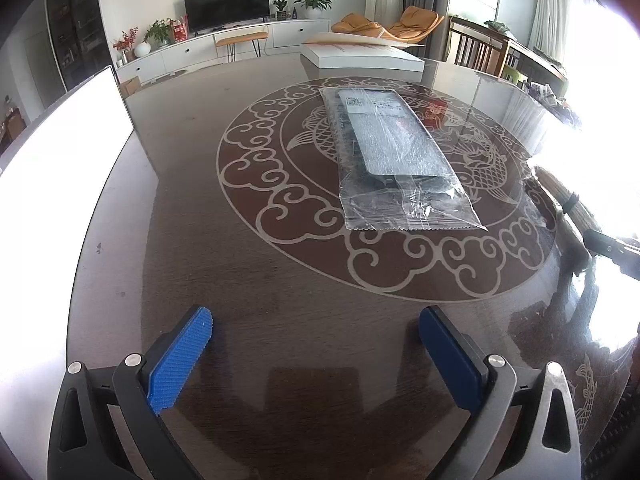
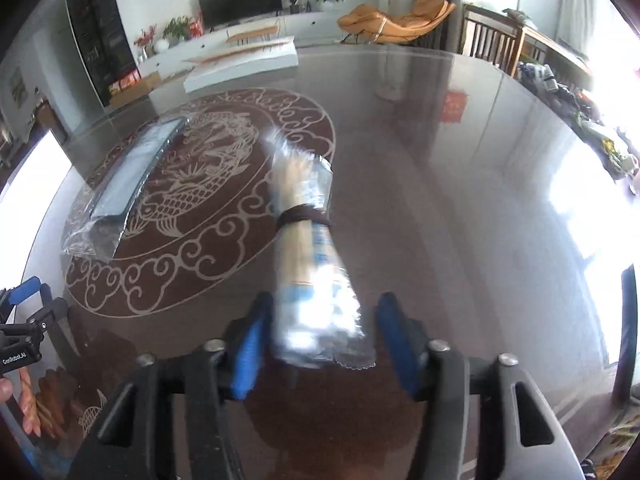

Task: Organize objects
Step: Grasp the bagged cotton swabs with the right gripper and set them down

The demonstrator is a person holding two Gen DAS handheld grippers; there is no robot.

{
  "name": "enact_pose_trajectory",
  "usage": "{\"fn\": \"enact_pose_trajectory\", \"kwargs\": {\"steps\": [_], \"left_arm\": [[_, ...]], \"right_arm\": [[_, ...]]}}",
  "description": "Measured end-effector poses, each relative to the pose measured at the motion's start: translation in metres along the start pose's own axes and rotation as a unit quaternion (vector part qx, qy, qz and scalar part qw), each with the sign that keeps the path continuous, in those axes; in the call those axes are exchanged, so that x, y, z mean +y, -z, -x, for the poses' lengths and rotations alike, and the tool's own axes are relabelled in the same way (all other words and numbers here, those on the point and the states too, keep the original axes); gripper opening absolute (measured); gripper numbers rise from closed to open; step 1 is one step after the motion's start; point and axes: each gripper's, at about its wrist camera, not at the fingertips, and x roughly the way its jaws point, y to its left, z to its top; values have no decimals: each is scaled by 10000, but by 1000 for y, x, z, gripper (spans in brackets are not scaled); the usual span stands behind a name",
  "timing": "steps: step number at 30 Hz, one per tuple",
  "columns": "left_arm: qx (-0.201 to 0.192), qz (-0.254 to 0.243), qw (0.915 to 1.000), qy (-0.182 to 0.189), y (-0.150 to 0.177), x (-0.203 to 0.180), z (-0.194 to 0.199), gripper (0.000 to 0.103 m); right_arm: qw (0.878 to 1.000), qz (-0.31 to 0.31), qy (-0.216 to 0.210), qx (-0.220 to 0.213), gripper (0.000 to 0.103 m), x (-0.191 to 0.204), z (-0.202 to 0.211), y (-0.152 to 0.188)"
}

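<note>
- Blue-padded jaws of the right gripper (image 2: 320,340) stand apart around the near end of the wrapped bundle of sticks (image 2: 306,240); no firm clamp shows, so slick film could slip.
- The bundle lies on the glass desk (image 2: 460,200), its long axis pointing away from the camera.
- The left gripper (image 1: 316,356) hangs released, empty.
- The flat plastic package (image 1: 396,156) lies lengthways beyond.

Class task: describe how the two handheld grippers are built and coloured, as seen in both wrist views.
Left gripper: black and grey angular finger frames, round silver pivot bolts, ribbed blue pads. Right gripper: the same black frames, silver bolts and blue pads.
</note>
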Motion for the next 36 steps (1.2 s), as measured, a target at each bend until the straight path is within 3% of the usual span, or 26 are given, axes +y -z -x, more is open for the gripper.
{"fn": "enact_pose_trajectory", "kwargs": {"steps": [5,7,9,11,15,19,24,28,36], "left_arm": [[199,14,9998,92,-6,1,0,103],[171,230,9983,513,-17,5,7,103],[-62,313,9971,693,-39,4,20,103],[-165,121,9973,699,-66,-4,24,103],[184,-404,9961,759,-116,-28,-5,103],[369,-667,9951,625,-143,-45,-37,103],[507,-1087,9903,696,-151,-73,-62,103],[696,-1333,9876,454,-149,-82,-83,103],[692,-749,9939,417,-152,-59,-100,103]], "right_arm": [[9998,-108,107,-90,79,-9,-4,4],[9997,-210,87,-64,82,-12,-3,7],[9997,-231,39,-86,84,-14,-1,9],[9997,-227,59,-85,85,-12,-1,9],[9997,-137,160,-79,90,-7,-2,9],[9998,-26,196,-75,90,-2,-3,11],[9996,69,262,-48,93,1,-5,11],[9996,93,259,-39,95,2,-6,11],[9996,97,264,-36,96,2,-6,11]]}}
